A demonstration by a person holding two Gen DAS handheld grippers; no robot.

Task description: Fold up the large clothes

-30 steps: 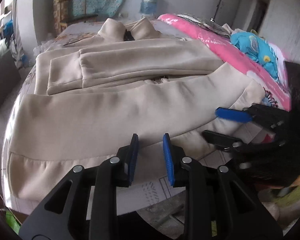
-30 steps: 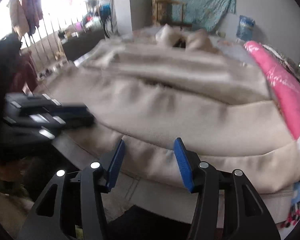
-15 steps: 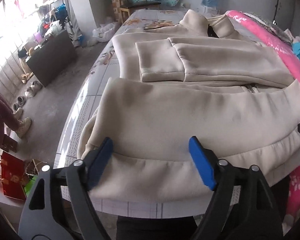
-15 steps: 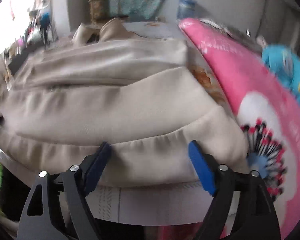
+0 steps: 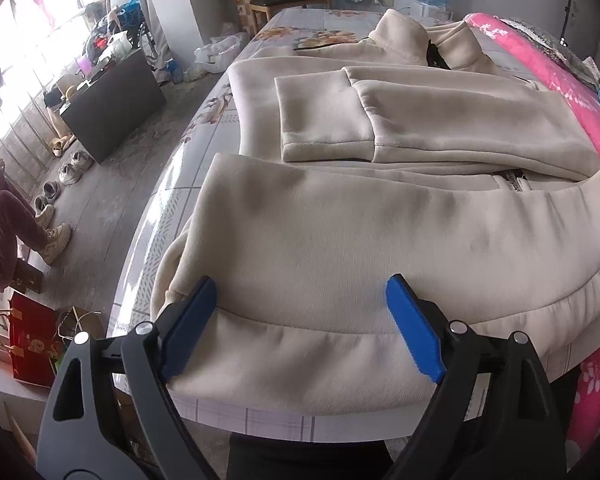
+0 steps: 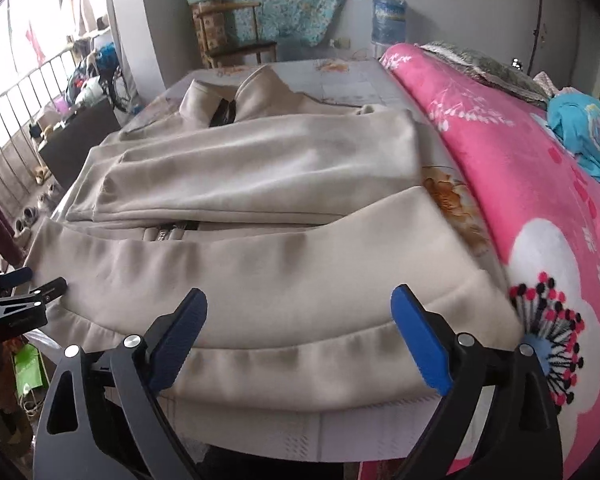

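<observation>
On the left we see a dark cabinet [image 5: 116, 108] and shoes [image 5: 56, 236] on the floor. Our left gripper [image 5: 300, 320] hangs over the near hem of the beige jacket [image 5: 340, 232] (sleeves folded across its chest), which lies on the bed [image 5: 220, 120]; the jaws are opening, gripping nothing. Our right gripper [image 6: 300, 328] does likewise beside the pink blanket [image 6: 540, 184] on the right.

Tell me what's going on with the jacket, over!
Both tongs, left and right, opening, holding nothing. Beige jacket flat on bed, sleeves folded in. Pink blanket alongside, not blocking.
</observation>
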